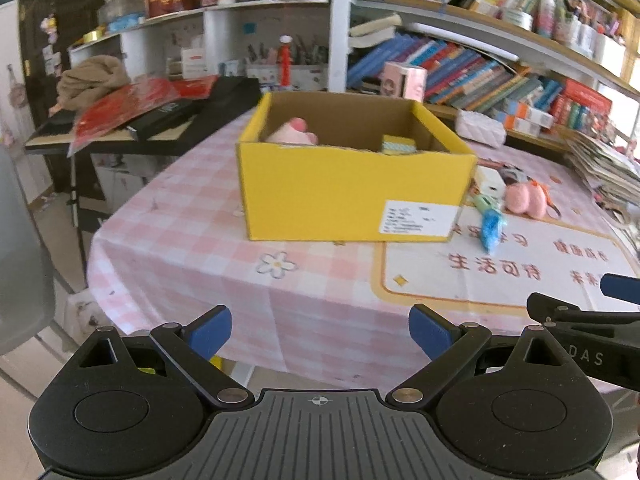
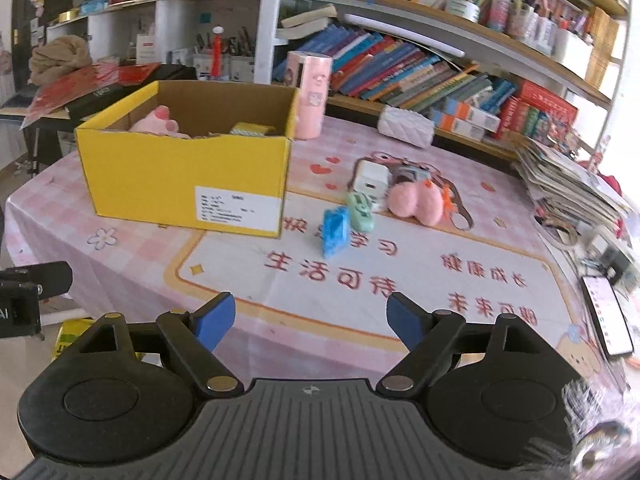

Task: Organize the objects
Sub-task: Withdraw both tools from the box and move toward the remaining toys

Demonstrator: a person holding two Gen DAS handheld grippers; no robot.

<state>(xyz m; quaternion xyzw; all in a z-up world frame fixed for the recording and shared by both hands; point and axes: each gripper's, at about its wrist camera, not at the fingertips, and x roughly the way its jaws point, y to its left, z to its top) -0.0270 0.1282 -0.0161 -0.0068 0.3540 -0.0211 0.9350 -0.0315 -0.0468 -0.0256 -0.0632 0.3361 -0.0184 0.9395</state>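
A yellow cardboard box stands open on the pink checked tablecloth, holding a pink plush and a small yellow-green item. Right of the box lie a blue object, a green gadget, a white charger, a pink fluffy toy and a small grey item. My left gripper is open and empty, held before the table's near edge. My right gripper is open and empty over the near part of the table.
A pink cylinder stands behind the box. A white quilted pouch lies near the bookshelf. A stack of papers and a phone are at the right. A black side table is at the left.
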